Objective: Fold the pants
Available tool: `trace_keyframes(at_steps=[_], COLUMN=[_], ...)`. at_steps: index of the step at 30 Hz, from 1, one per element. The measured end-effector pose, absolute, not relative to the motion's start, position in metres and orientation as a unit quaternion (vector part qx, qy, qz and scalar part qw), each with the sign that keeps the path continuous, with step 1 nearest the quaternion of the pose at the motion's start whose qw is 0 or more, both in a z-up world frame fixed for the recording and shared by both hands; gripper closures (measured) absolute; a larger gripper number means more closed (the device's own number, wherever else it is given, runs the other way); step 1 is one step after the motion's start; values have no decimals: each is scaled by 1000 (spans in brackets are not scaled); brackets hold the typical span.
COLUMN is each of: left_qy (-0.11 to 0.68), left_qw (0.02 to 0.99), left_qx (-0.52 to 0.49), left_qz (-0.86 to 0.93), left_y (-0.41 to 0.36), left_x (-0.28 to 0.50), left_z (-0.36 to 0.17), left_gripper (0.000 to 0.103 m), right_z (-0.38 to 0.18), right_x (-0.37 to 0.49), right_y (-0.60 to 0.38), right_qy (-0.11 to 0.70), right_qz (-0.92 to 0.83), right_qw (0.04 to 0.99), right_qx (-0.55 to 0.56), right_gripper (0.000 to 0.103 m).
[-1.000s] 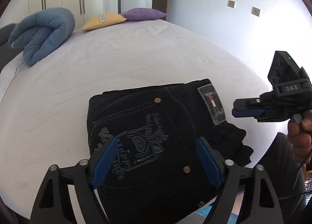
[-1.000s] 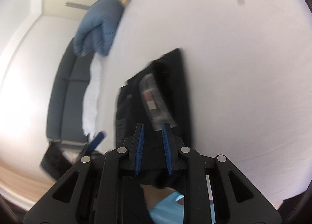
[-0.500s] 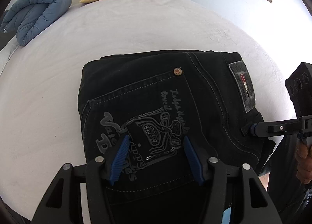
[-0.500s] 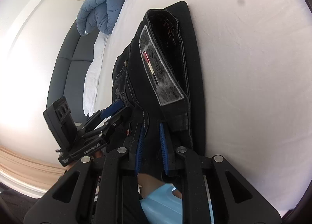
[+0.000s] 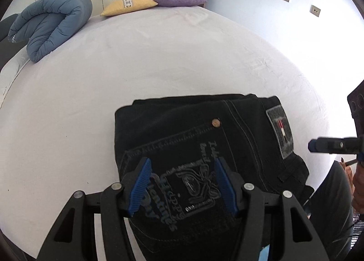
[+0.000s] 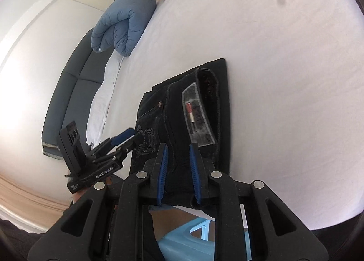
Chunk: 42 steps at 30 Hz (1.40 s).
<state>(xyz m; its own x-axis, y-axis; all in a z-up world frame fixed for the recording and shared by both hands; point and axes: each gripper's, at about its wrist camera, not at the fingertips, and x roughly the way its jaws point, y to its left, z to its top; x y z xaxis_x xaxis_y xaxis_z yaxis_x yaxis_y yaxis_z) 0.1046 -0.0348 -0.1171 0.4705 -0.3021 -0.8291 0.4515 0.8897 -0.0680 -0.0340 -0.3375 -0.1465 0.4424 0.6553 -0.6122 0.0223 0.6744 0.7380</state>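
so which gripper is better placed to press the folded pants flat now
Left, probably. The left gripper hangs open right over the printed pocket of the folded pants. The right gripper sits at the waistband edge, its blue pads a narrow gap apart, gripping nothing visible.

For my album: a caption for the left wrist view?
Open left gripper above folded black pants on a white bed.
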Motion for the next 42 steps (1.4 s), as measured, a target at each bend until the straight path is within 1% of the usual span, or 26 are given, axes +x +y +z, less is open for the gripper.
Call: trace_keyframes(at_steps=[2, 5, 9, 12, 17, 18, 21, 23, 26, 27, 28, 29, 30, 31, 32, 34, 37, 38, 39, 40, 42], left_qy=[471, 502, 481, 475, 444, 440, 436, 430, 437, 443, 442, 433, 421, 408, 397, 396, 436, 447, 465, 489, 522], left_qw=[852, 835, 846, 850, 858, 861, 870, 872, 867, 864, 864, 869, 876, 884, 891, 894, 877, 870, 858, 842, 815], left_qx=[78, 80, 111, 99, 155, 152, 99, 93, 97, 97, 96, 93, 91, 87, 81, 59, 26, 8, -9, -27, -64], left_qz=[-215, -209, -203, -205, -205, -204, -209, -214, -219, -220, -221, -222, -219, -213, -205, -202, -198, -209, -219, -225, -243], left_y=[-34, -35, -37, -28, -29, -25, -10, -7, -8, -8, -7, -3, 1, 8, 14, 25, 36, 39, 42, 43, 45], left_x=[121, 139, 116, 94, 47, 40, 35, 36, 41, 43, 42, 38, 35, 32, 31, 40, 63, 69, 76, 85, 98], left_z=[-121, -147, -153, -150, -150, -152, -160, -167, -163, -157, -149, -140, -132, -125, -120, -118, -132, -137, -144, -153, -168], left_gripper=[42, 42, 42, 42, 41, 41, 41, 39, 39, 39, 39, 36, 21, 11, 1, 0, 0, 0, 0, 0, 1], right_z=[-149, -177, -193, -196, -177, -176, -189, -198, -184, -175, -163, -155, -146, -139, -138, -144, -165, -172, -179, -190, -199], right_x=[-25, -17, -25, -29, -36, -38, -50, -57, -62, -64, -68, -69, -74, -77, -77, -68, -46, -40, -32, -25, -14], right_y=[-324, -313, -319, -321, -318, -318, -327, -328, -327, -329, -335, -340, -347, -357, -365, -375, -377, -376, -374, -368, -365], right_qy=[504, 545, 522, 519, 522, 522, 512, 493, 494, 488, 471, 458, 437, 414, 408, 428, 469, 484, 500, 517, 521], right_qz=[208, 184, 193, 194, 193, 196, 197, 203, 188, 184, 183, 181, 173, 162, 159, 149, 155, 153, 148, 144, 142], right_qw=[772, 759, 757, 761, 772, 771, 765, 769, 777, 784, 793, 799, 808, 821, 824, 816, 787, 779, 771, 759, 753], right_qx=[325, 307, 342, 338, 308, 308, 337, 352, 342, 338, 339, 345, 354, 359, 359, 359, 370, 368, 367, 368, 375], right_gripper=[84, 84, 84, 84, 84, 84, 84, 84, 84, 77, 67, 30, 2, 0, 0, 0, 2, 5, 10, 12, 16])
